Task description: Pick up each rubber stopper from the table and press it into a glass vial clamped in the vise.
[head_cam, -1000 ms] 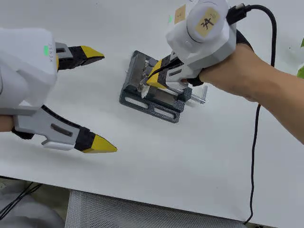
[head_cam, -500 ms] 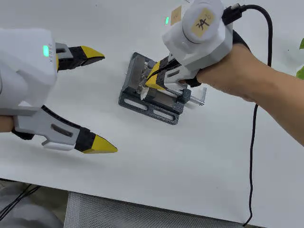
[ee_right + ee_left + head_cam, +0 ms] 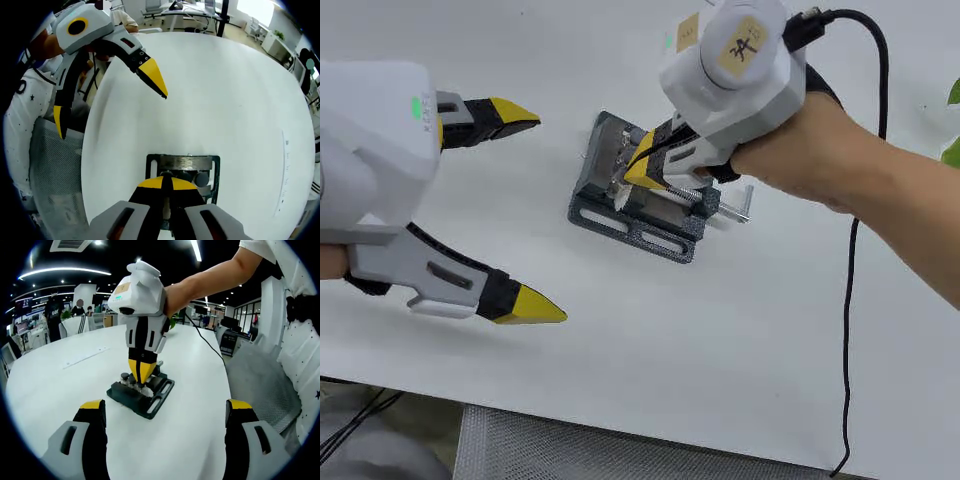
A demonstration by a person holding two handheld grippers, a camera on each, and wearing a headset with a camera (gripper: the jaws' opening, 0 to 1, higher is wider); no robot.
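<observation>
A dark vise (image 3: 620, 217) sits mid-table, with a pale glass vial (image 3: 620, 191) clamped in it. My right gripper (image 3: 638, 172) is shut, its yellow tips pressed down onto the vial top; I cannot see whether anything sits between them. In the right gripper view the shut tips (image 3: 167, 184) cover the vise (image 3: 186, 162), and a grey rubber stopper (image 3: 201, 179) sits just right of them. In the left gripper view the vise (image 3: 150, 402) carries dark stoppers (image 3: 126, 377) beside the right gripper's tips (image 3: 141, 374). My left gripper (image 3: 525, 210) hangs open and empty, left of the vise.
The white table (image 3: 740, 330) stretches round the vise, its front edge near me. A black cable (image 3: 855, 300) runs from the right gripper down across the table's right side. A person's forearm (image 3: 880, 195) reaches in from the right. The vise screw handle (image 3: 740, 207) sticks out to the right.
The right gripper has edged slightly left and up while staying shut over the vise. The left gripper has held its place, open.
</observation>
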